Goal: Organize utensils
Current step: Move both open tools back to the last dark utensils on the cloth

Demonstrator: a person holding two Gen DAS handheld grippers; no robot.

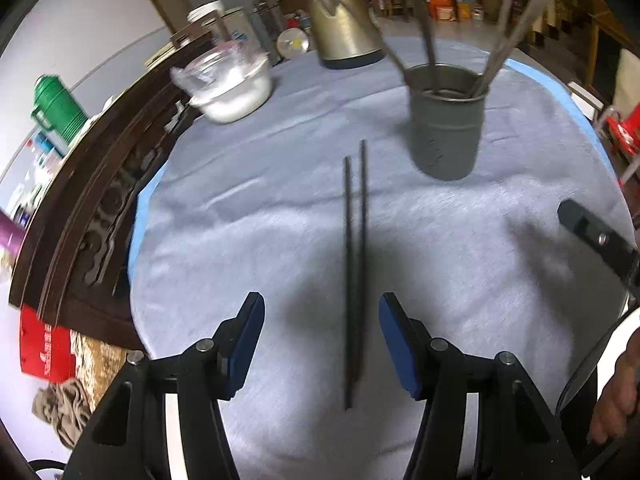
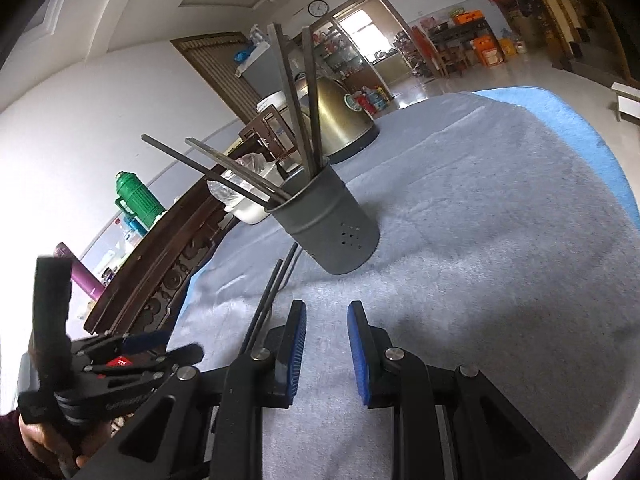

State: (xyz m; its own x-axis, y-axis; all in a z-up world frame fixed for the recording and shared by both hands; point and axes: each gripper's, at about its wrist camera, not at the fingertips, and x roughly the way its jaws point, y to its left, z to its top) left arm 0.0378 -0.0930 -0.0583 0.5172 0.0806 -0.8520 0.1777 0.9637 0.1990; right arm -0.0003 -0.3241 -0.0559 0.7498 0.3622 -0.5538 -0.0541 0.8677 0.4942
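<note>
A pair of dark chopsticks [image 1: 355, 264] lies side by side on the grey-blue tablecloth [image 1: 260, 220], running away from me. My left gripper [image 1: 322, 312] is open, its jaws on either side of the chopsticks' near end, just above the cloth. A grey metal utensil cup [image 1: 447, 120] stands upright beyond them to the right and holds several utensils. In the right wrist view the cup [image 2: 328, 224] is ahead, with the chopsticks [image 2: 266, 300] left of my right gripper [image 2: 327, 320], which is open a little and empty above the cloth.
A glass bowl of white powder [image 1: 230, 84] and a brass kettle [image 1: 344, 24] stand at the table's far side. A carved dark wooden chair back [image 1: 92, 200] borders the left edge. The left gripper's body [image 2: 100, 368] shows at the right wrist view's lower left.
</note>
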